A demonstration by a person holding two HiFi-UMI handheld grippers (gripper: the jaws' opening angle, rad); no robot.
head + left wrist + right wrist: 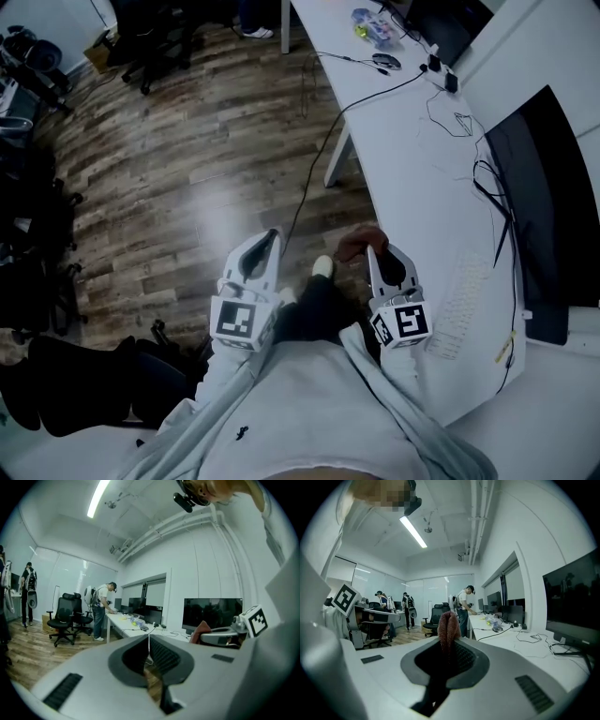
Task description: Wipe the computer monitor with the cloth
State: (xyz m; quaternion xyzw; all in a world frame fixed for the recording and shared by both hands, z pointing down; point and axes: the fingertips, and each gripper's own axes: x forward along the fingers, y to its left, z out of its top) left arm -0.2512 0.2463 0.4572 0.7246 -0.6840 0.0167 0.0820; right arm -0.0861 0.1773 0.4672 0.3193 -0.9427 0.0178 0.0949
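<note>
The right gripper [449, 644] is clamped on the reddish cloth [448, 623], well away from the monitor [548, 197] standing on the bench [412, 178]. The left gripper [149, 644] is pressed together, empty. Wiping seems not yet begun; the whole screen is left to do.

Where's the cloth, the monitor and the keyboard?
cloth [448, 629]: right gripper view, its bunched top above the jaws.
monitor [576, 602]: right gripper view, its dark screen.
keyboard [464, 305]: head view, middle of its keys.
</note>
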